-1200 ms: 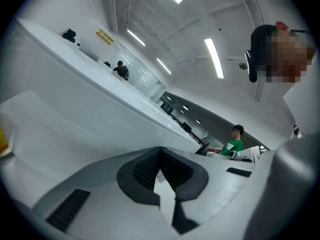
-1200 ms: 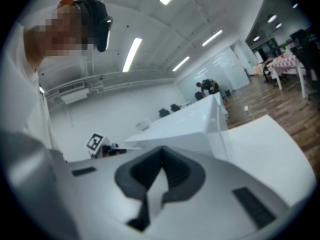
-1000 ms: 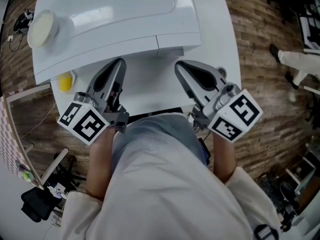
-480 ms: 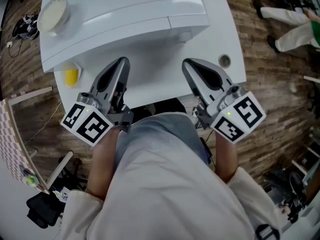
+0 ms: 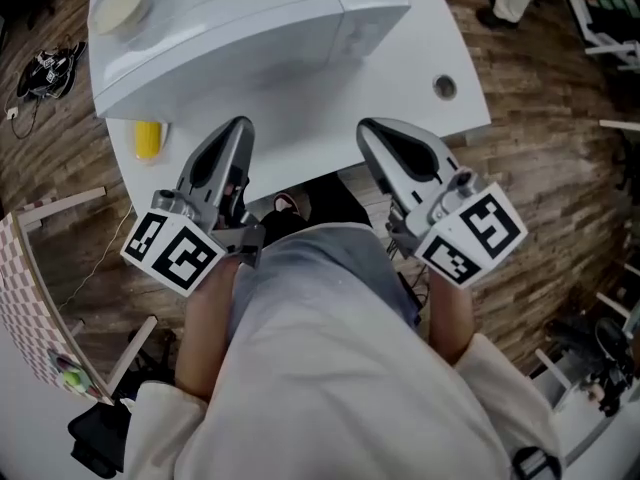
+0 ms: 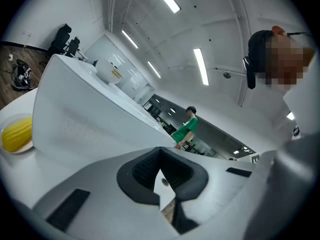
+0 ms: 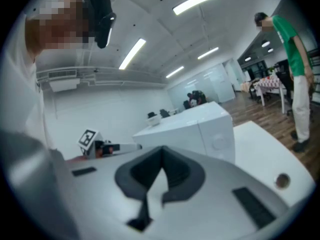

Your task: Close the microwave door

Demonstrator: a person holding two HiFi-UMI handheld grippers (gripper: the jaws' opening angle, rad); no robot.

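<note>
We hold the left gripper (image 5: 238, 128) and the right gripper (image 5: 370, 130) low in front of us, their tips over the near edge of the white table (image 5: 300, 163). Each has its fingers pressed together on nothing. The microwave (image 5: 250, 28) stands on the table beyond them, untouched, its door flush with its front. A bowl (image 5: 120, 0) sits on top, and a yellow item (image 5: 148, 138) lies beside it.

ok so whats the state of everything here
microwave door: shut
left gripper: fingers shut, empty
right gripper: fingers shut, empty
bowl: upright on top of the microwave
yellow thing: lying beside the microwave
</note>
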